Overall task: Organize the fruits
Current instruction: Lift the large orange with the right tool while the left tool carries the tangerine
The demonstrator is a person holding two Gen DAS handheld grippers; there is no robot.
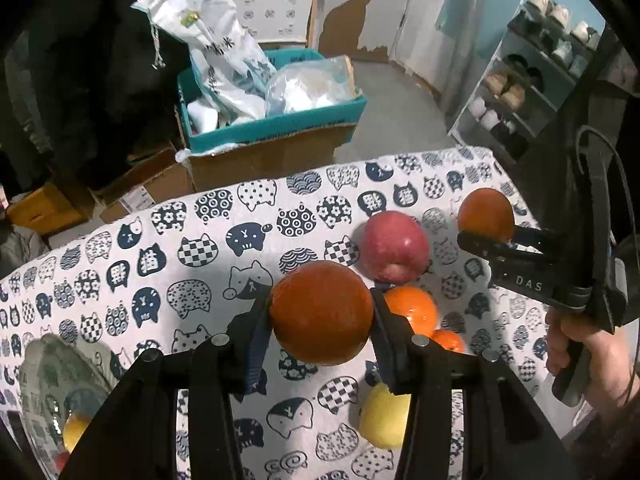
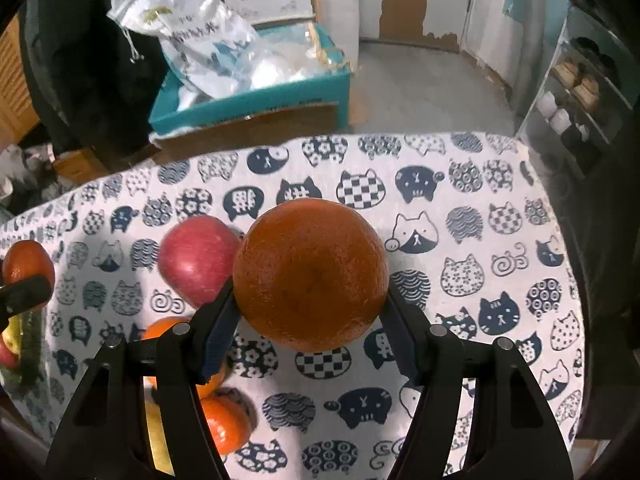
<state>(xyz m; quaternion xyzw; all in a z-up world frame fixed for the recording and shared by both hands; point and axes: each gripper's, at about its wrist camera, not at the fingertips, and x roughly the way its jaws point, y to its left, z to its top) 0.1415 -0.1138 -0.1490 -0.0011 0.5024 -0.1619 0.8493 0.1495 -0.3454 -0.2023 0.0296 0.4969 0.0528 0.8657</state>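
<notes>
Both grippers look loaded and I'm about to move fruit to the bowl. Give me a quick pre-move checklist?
1. Left gripper holds its orange: ok, clamped between both pads.
2. Right gripper holds its orange: ok.
3. Both oranges lifted off the tablecloth: cannot tell.
4. Glass bowl in view: ok, lower left, already holding fruit.
5. Room left in bowl: cannot tell, mostly hidden.
6. Red apple free of both grippers: ok.

Yellow fruit half hidden behind the left gripper; glass bowl cut off at frame edge
</notes>
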